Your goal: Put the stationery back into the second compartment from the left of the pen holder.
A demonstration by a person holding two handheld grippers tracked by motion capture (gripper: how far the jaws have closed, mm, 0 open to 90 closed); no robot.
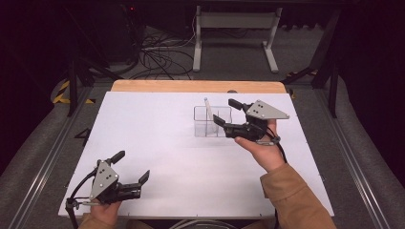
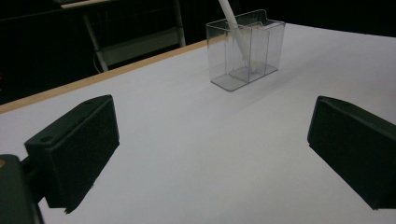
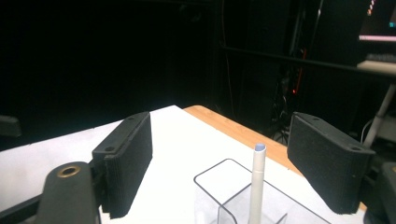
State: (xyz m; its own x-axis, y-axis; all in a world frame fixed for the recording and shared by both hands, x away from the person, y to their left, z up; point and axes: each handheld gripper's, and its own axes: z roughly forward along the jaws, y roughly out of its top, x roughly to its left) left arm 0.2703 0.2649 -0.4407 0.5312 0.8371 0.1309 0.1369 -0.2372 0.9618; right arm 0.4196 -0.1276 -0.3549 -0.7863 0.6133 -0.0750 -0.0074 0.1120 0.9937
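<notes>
A clear plastic holder (image 1: 211, 122) with compartments stands on the white table (image 1: 157, 143), toward the back right. A white pen (image 1: 208, 111) leans upright inside it. My right gripper (image 1: 227, 110) hovers just right of the holder, open, its jaws spread with nothing between them. In the right gripper view the pen (image 3: 256, 186) rises from the holder (image 3: 243, 196) between the two black pads (image 3: 128, 163). My left gripper (image 1: 131, 166) rests near the table's front left corner, open and empty. In the left gripper view the holder (image 2: 245, 51) and the pen (image 2: 236, 28) stand far ahead.
A wooden strip (image 1: 198, 86) edges the table's far side. Beyond it are a white desk frame (image 1: 236, 36) and tangled cables (image 1: 160, 57) on the floor. A sleeve (image 1: 296, 200) comes in at the bottom right.
</notes>
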